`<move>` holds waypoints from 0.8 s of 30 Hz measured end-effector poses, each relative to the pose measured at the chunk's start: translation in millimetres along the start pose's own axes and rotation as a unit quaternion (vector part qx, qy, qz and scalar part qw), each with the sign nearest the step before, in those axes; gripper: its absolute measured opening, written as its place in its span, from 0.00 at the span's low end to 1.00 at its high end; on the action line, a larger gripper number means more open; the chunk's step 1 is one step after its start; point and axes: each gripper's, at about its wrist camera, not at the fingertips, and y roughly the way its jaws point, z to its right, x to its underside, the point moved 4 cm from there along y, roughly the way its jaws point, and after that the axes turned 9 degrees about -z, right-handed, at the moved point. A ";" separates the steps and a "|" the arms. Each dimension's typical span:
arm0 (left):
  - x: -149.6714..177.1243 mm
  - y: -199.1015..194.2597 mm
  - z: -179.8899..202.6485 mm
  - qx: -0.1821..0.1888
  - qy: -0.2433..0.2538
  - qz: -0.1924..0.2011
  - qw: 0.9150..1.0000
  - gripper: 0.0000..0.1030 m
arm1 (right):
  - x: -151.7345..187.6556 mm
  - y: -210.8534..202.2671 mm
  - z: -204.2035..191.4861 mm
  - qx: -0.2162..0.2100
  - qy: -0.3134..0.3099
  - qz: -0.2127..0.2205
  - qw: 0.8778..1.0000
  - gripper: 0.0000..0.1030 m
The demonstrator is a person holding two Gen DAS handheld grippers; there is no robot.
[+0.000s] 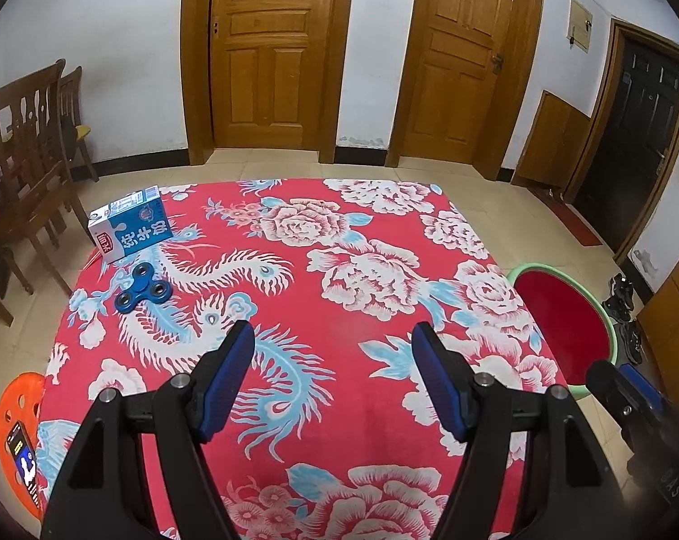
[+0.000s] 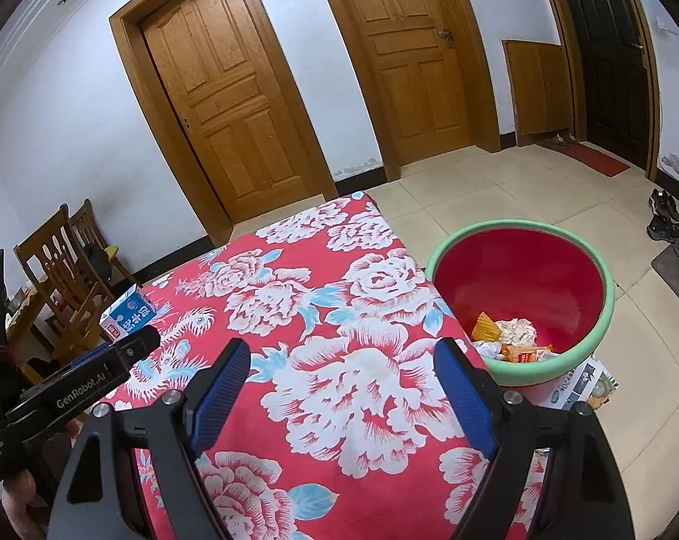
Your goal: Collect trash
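Left gripper [image 1: 332,337] and right gripper [image 2: 341,357] both hover with jaws spread and nothing between them, over the floral tablecloth [image 1: 348,279]. The remaining trash appears to be the blue milk carton [image 1: 130,230], lying on its side at the cloth's far left corner in the upper left of the left view; a blue fidget spinner [image 1: 143,294] lies just below it and is probably not rubbish. To do the step well, the left gripper should approach the carton across its narrow sides, clear of the spinner. Only the right view shows inside the red basin [image 2: 519,279], where crumpled paper and wrappers [image 2: 513,337] lie; only the left view shows the spinner and a phone [image 1: 23,463] on an orange stool [image 1: 13,398].
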 end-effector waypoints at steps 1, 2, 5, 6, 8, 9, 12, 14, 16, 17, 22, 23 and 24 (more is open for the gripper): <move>0.0 0.0 -0.1 0.000 0.000 0.000 1.000 0.70 | 0.1 -0.1 -0.1 0.000 0.000 0.000 1.000 0.83; 0.1 -0.1 -0.2 0.000 0.000 0.000 1.000 0.70 | 0.1 0.0 -0.3 0.000 0.000 0.000 1.000 0.83; 0.2 0.1 -0.6 0.000 0.000 0.000 1.000 0.70 | 0.3 0.1 -0.3 0.000 0.001 0.000 1.000 0.83; 0.2 0.1 -0.8 0.000 -0.001 0.000 1.000 0.70 | 0.2 0.3 0.0 0.000 0.001 0.000 1.000 0.83; 0.5 0.2 -0.9 -0.001 0.000 0.000 1.000 0.70 | 0.4 0.3 -0.5 0.000 0.001 0.000 1.000 0.83; 0.5 0.1 -1.0 -0.001 -0.001 0.000 1.000 0.70 | 0.4 0.3 -0.3 0.000 0.001 0.000 1.000 0.83; 0.3 0.2 -1.4 -0.001 -0.001 0.000 1.000 0.70 | 0.3 0.4 0.0 0.000 0.001 0.000 1.000 0.83; 0.2 0.5 -1.4 -0.001 0.000 0.000 1.000 0.70 | 0.5 0.2 -0.6 0.000 0.001 0.000 1.000 0.83; 0.1 0.3 -1.6 -0.001 0.000 0.000 1.000 0.70 | 0.4 0.3 -0.5 0.001 0.001 0.000 1.000 0.83; -0.1 0.5 -1.6 0.000 0.000 0.000 1.000 0.70 | 0.5 0.4 -0.4 0.000 0.001 0.000 1.000 0.83; -0.1 0.4 -1.7 0.000 -0.001 0.000 1.000 0.70 | 0.5 0.3 -0.5 0.000 0.000 0.000 1.000 0.83; 0.0 0.3 -1.9 0.000 -0.001 0.000 1.000 0.70 | 0.6 0.2 -0.6 0.000 0.000 0.000 1.000 0.83; 0.1 0.4 -1.9 -0.001 0.000 0.000 1.000 0.70 | 0.5 0.4 -0.3 0.000 0.000 0.000 1.000 0.83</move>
